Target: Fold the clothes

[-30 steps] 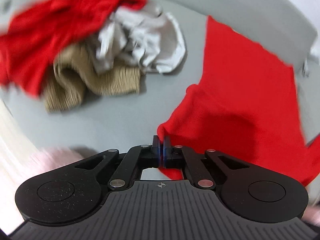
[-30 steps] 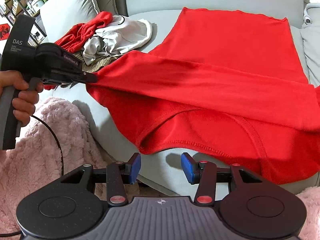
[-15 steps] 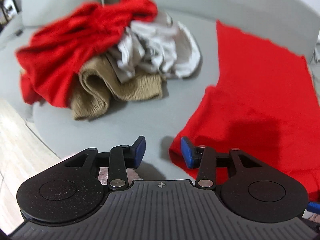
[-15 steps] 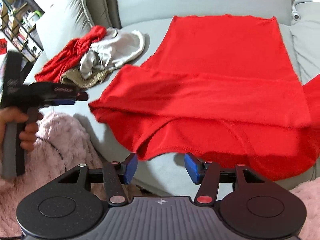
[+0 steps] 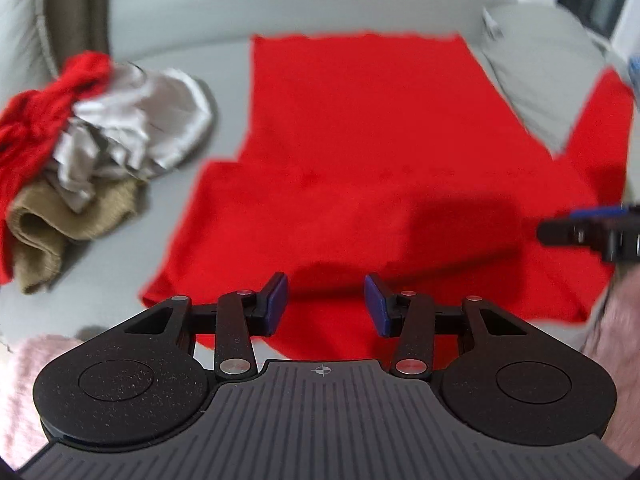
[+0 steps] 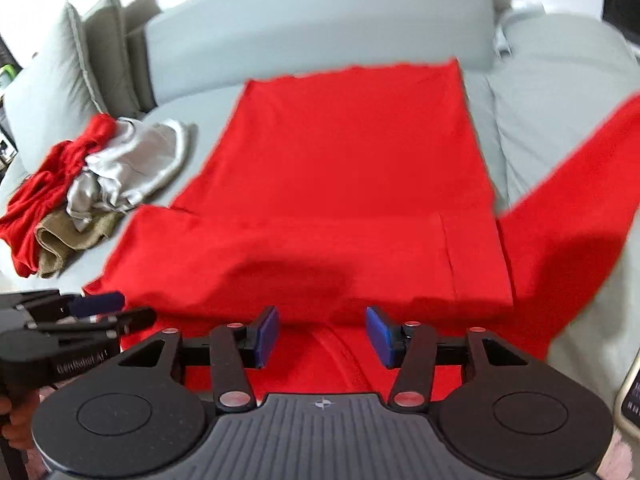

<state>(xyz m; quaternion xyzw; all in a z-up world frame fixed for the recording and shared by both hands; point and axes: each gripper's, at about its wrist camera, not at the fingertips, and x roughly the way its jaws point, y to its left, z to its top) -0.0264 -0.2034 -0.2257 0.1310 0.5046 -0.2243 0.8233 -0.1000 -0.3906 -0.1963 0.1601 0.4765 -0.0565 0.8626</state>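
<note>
On the grey sofa point(image 6: 320, 32) your red shirt point(image 6: 352, 184) lies spread flat, one sleeve folded across the near edge, the other trailing right. It looks light, soft and limp, so pinch it at a hem or sleeve end and expect it to sag. Both the left tool point(image 5: 325, 305) and right tool point(image 6: 322, 336) hang open and empty. Count one spread shirt, and three crumpled garments point(image 6: 92, 184) piled left.
</note>
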